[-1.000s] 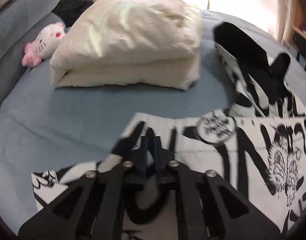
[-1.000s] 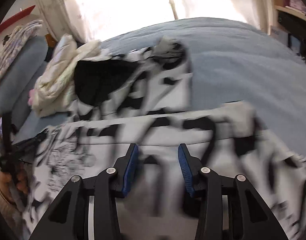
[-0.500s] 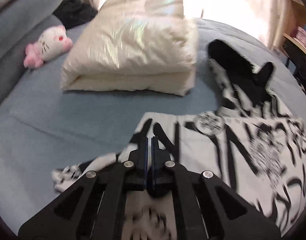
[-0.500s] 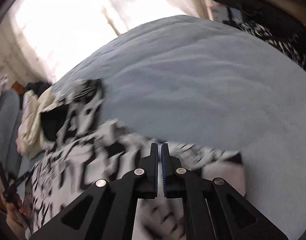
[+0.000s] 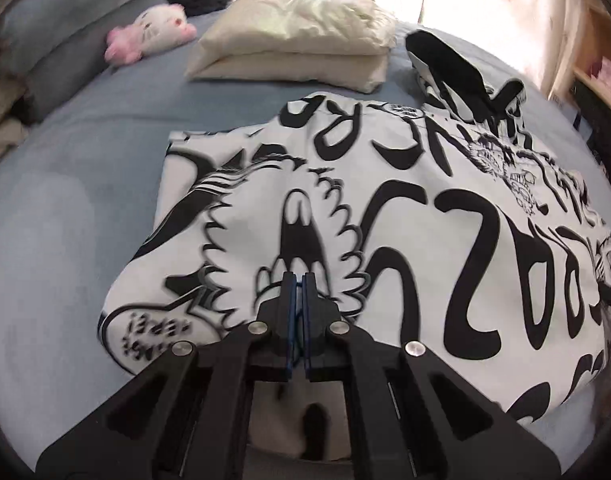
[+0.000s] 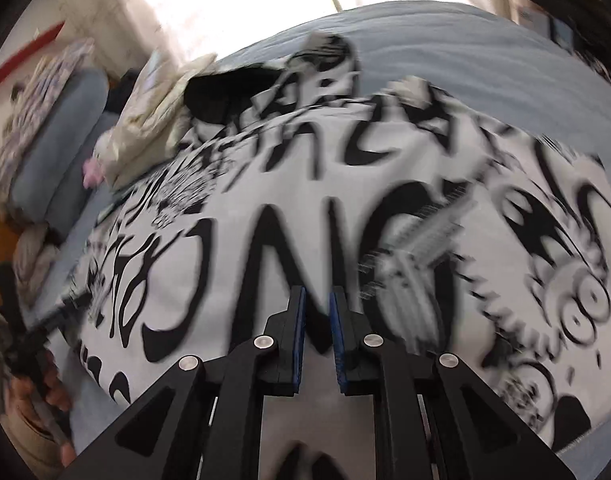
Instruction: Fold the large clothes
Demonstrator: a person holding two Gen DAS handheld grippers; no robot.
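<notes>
A large white hooded garment [image 5: 385, 208] with black cartoon print lies folded over on the blue bed [image 5: 65, 200], its black-lined hood [image 5: 453, 64] at the far end. My left gripper [image 5: 298, 280] is shut, and the cloth rises to its tips as if pinched there. In the right wrist view the same garment [image 6: 305, 200] fills the frame, blurred by motion. My right gripper [image 6: 317, 300] hangs just over it; its jaws are opening, with a narrow gap between the blue pads [image 6: 299, 320] and no fold pinched in it. The left gripper [image 6: 37, 320] shows at the left edge, in a hand [image 6: 45, 392].
A folded cream duvet [image 5: 305, 28] lies beyond the garment. A pink and white plush toy [image 5: 153, 28] sits beside it. Grey pillows [image 5: 45, 40] line the left side, and a shelf [image 5: 601, 72] stands at the right. Bare blue bedding [image 6: 485, 60] stretches to the far right.
Both grippers carried the garment's lower edge up over its body, so it now lies doubled. The right gripper went from open to shut, and its pads now part again.
</notes>
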